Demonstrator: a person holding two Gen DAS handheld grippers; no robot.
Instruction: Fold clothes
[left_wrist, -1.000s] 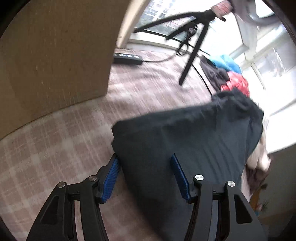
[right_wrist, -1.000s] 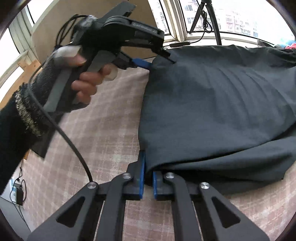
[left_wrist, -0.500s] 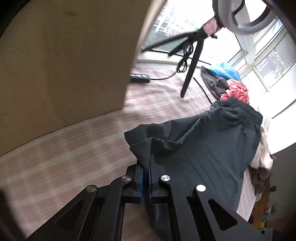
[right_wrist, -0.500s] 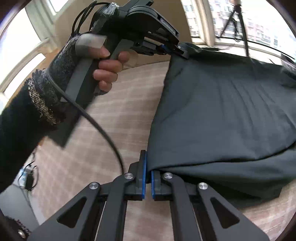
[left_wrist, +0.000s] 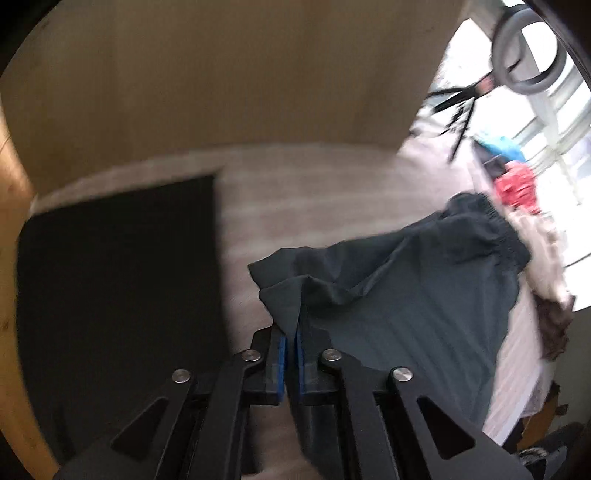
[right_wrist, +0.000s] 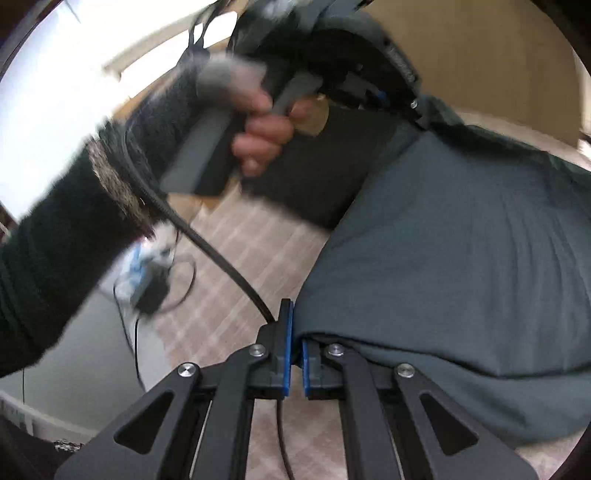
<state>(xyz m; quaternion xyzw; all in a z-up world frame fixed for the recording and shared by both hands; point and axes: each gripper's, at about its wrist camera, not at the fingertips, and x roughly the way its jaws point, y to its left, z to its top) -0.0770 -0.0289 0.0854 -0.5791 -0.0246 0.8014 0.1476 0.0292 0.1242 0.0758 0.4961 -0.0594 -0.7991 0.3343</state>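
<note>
Tan wall (left_wrist: 221, 81); bright windows (left_wrist: 565, 122)

Layout: garment on the bed, one edge corner in each pair of tongs.

The garment (left_wrist: 417, 306) lies spread on the bed (left_wrist: 314, 206), its waistband end toward the window. Left tongs (left_wrist: 291, 347) sit at the garment's near corner, closed on a fold of its edge; right tongs (right_wrist: 294, 354) sit at another corner, closed on the hem. A flat mat (left_wrist: 118, 280) lies on the bed left of the garment. A headboard panel (left_wrist: 221, 81) stands behind the bed. A pile of clothes (left_wrist: 517, 184) lies beyond the waistband, with a tripod (left_wrist: 461, 107) behind it. In the right wrist view, the left hand (right_wrist: 266, 125) is above and left of the garment.
</note>
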